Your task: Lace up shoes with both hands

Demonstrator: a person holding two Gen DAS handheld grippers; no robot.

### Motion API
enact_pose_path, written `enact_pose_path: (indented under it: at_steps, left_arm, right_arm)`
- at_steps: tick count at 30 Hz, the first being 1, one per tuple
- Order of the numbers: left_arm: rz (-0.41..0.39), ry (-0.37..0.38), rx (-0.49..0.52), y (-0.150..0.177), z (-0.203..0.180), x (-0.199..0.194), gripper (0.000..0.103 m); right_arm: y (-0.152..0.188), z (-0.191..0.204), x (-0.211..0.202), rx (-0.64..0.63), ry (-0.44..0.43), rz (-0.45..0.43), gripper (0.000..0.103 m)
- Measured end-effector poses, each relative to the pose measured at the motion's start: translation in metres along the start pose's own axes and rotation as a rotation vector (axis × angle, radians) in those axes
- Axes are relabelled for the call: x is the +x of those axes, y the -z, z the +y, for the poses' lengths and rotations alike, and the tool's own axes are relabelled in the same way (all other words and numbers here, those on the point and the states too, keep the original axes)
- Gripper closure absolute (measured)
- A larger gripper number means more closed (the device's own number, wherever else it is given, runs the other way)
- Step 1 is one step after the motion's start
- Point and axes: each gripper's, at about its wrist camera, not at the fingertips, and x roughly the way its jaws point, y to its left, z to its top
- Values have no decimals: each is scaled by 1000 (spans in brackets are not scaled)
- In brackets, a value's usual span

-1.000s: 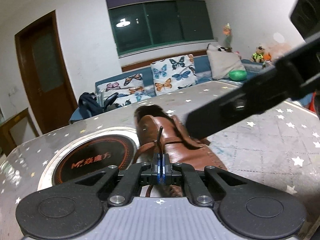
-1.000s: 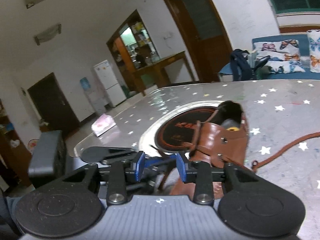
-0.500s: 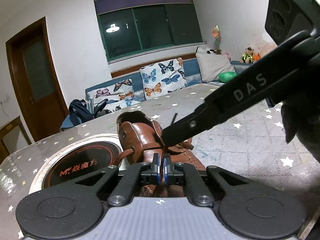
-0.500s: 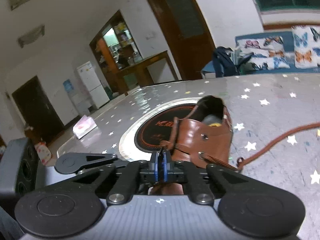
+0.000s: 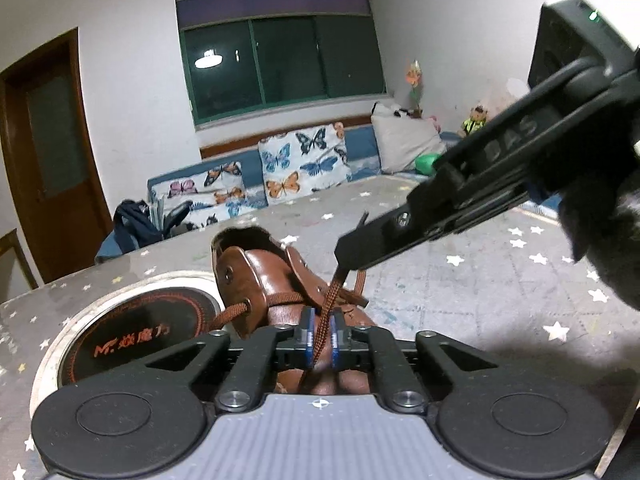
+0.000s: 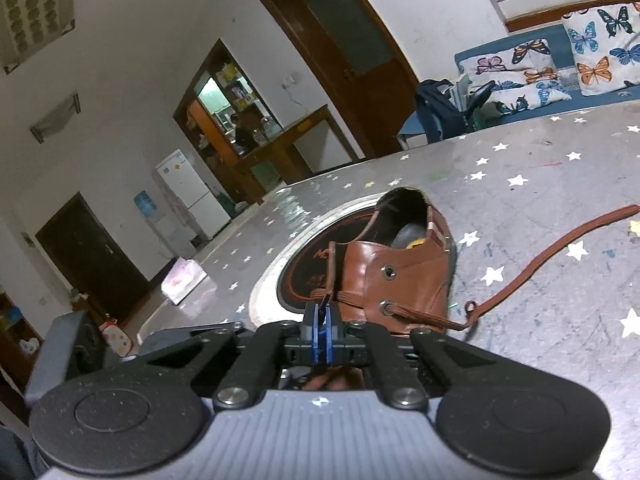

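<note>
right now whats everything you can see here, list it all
brown leather shoe: one, brown, upright on the table, heel beside the burner
brown woven lace: one, brown, threaded through the eyelets; one end trails across the table
round black inset burner: one, black, orange lettering, sunk in the table
grey star-patterned table: one, grey
butterfly-print cushions: several, white, on a blue sofa
left gripper: black, blue pads, slightly open around the lace
right gripper: black, shut on the lace

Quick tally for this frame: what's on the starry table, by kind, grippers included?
Brown leather shoes: 1
Brown laces: 1
Round black induction plates: 1
Grippers: 2, left gripper and right gripper
Total: 5
</note>
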Motion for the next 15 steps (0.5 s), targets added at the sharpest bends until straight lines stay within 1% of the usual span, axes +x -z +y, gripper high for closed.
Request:
enact_pose_path:
  at_steps: [1,4,6,9,13,15]
  left_arm:
    - [-11,-3,10,0,-1,-2,100]
    - [-43,-18,34,0,-4,-10,100]
    - [-62,-28,48,-2,-4,-14,100]
    - [-45,-47,68,-6,-3,-15,100]
    - [-31,-100,89,-11,4,-20,100]
    - [-35,-134,94,-16,11,-23,100]
  right_arm:
    - [0,-1,1,2,6,-1,100]
    - [1,-4,4,8,20,-1,100]
    - [1,-3,5,-9,42,-2,100]
    - [1,-1,8,-39,77,-3,100]
    - [1,2,11,-78,124,-4,90]
    - [1,4,13,-98,147,-5,90]
